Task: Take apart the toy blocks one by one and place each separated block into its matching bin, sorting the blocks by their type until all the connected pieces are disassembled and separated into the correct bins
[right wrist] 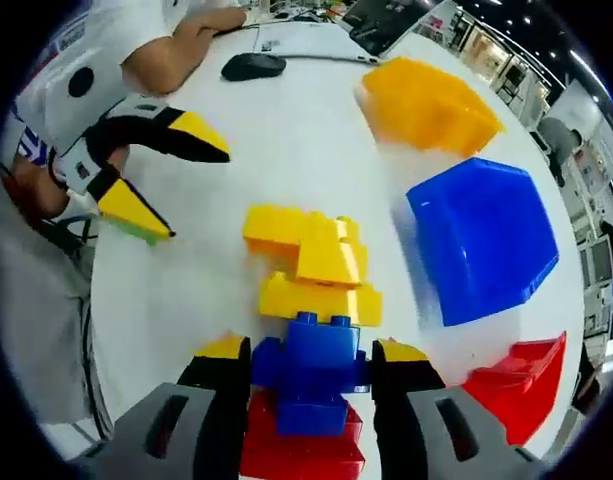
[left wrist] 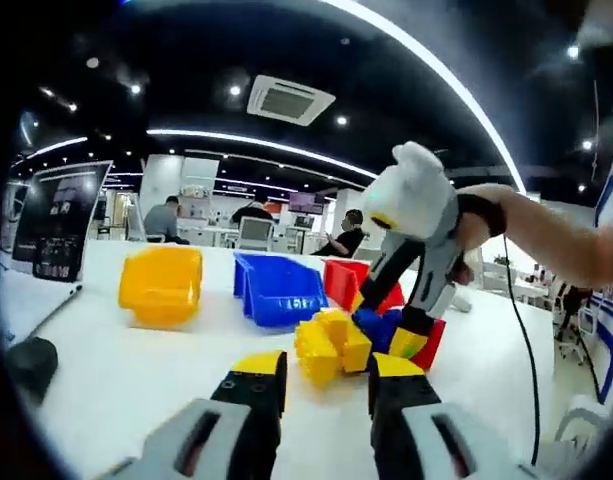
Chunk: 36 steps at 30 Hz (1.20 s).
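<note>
Right gripper view: three bins (yellow [right wrist: 429,105], blue [right wrist: 483,237], red [right wrist: 513,388]), right gripper [right wrist: 308,362] pinching block cluster [right wrist: 311,330].

White table [left wrist: 116,390] underfoot; dark ceiling with air-conditioner vent [left wrist: 290,100] at 12 o'clock, curved light strips [left wrist: 256,143], spot lamps. Monitor [left wrist: 58,220] at 9 o'clock; seated people [left wrist: 166,220] at far desks.

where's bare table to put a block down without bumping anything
Bare table lies between the mouse, the yellow bin and the block cluster, near the open left claw. It is crowded where the right claw flanks the blue block beside the blue bin and red bin.
</note>
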Available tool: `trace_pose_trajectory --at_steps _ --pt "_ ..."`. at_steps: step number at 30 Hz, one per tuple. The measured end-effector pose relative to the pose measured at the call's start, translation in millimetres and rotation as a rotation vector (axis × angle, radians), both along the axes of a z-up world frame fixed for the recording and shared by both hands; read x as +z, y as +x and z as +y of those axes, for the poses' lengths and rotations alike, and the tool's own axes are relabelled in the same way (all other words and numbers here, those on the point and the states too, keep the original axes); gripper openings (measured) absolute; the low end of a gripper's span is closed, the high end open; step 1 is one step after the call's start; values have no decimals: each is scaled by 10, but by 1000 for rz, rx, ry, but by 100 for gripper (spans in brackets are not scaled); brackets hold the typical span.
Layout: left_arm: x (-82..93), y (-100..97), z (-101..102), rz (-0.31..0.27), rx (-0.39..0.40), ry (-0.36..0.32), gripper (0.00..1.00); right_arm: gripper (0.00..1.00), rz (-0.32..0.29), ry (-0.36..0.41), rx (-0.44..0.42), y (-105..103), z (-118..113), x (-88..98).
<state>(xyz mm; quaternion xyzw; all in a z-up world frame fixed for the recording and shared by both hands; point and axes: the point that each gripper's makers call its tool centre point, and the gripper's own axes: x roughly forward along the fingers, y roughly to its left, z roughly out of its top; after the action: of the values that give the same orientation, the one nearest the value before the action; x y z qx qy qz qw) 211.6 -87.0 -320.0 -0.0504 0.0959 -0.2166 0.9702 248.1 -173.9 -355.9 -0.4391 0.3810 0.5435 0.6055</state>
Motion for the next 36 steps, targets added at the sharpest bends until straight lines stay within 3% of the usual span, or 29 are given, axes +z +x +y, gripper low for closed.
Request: trace_pose_trajectory --at_steps 6,13,18,21,24,32,36 --pt "-108 21 -207 27 -20 55 35 49 -3 -41 117 -154 -119 -16" --pt "-213 -59 -459 41 -65 89 33 49 -1 -22 197 -256 -158 -31" --pt "-240 -89 -469 41 -80 112 33 50 -16 -8 181 -287 -131 -3" --pt "-237 -85 -429 42 -76 119 33 49 -15 61 191 -343 5 193" --pt "-247 -82 -401 45 -73 121 32 41 -34 143 154 -270 182 354" --pt "-285 -67 -454 53 -82 124 32 24 4 159 121 -233 317 256" --pt "-287 -52 -441 54 -73 134 27 24 -22 170 167 -259 333 289"
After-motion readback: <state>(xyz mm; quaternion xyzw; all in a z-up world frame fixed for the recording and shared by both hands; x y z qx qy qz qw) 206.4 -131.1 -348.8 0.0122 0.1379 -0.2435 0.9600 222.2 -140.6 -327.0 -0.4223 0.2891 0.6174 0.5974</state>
